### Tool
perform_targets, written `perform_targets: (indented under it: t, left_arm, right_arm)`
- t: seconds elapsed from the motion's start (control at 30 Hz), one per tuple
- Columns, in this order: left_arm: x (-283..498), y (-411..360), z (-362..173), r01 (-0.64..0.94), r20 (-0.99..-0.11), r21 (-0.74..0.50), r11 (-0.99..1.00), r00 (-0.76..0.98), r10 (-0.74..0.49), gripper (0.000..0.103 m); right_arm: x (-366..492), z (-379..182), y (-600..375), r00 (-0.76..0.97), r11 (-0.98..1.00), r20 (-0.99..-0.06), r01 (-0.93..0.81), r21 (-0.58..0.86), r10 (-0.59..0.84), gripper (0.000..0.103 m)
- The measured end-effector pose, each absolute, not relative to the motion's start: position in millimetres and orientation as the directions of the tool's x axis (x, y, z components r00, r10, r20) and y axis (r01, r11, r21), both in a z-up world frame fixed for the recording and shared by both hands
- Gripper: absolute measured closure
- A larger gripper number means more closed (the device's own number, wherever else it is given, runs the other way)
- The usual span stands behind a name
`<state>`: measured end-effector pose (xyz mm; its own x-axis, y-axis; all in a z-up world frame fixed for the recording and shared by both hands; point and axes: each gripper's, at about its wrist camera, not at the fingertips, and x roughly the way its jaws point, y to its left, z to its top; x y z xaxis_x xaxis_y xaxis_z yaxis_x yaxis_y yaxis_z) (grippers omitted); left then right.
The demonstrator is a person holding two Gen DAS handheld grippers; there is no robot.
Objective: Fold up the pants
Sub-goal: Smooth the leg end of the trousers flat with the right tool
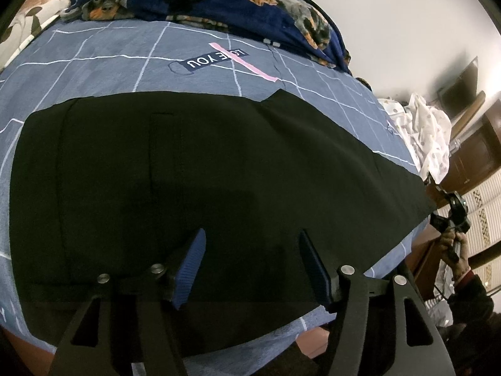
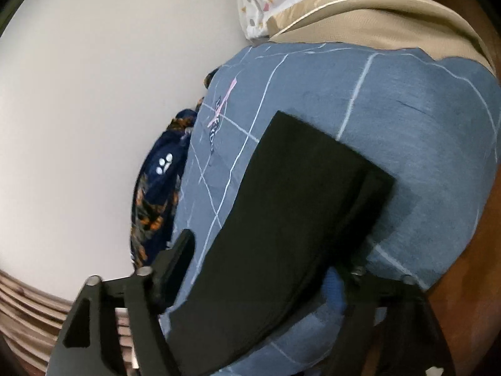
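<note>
Both tools, left (image 1: 252, 263) and right (image 2: 263, 269), spread wide over black pants (image 1: 194, 188), "YOU" label (image 1: 216, 60) beyond on blue sheet (image 1: 103, 65).

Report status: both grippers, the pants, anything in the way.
Left gripper open above black pants. Right gripper open, astride the leg end. Pants flat on blue bedsheet; nothing on them.

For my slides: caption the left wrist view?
Open left gripper hovers over black pants laid flat on a blue checked bedsheet.
</note>
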<state>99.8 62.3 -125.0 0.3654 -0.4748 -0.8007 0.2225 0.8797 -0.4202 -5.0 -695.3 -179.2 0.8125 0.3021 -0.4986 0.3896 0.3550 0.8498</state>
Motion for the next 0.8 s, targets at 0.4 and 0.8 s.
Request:
perform_targets:
  t: [0.4, 0.8]
  left_arm:
    - [99.4, 59.9, -126.8, 0.234, -0.795, -0.422, 0.876, 0.369, -0.482, 0.037]
    - [99.5, 57.8, -126.4, 0.240, -0.797, -0.415, 0.878, 0.368, -0.478, 0.036]
  right_arm:
    - [-12.7, -179.0, -692.9, 0.748, 0.449, -0.614, 0.471, 0.759, 0.252, 0.083]
    - [-68.0, -169.3, -758.3, 0.867, 0.236, -0.476, 0.437, 0.868, 0.147, 0.038]
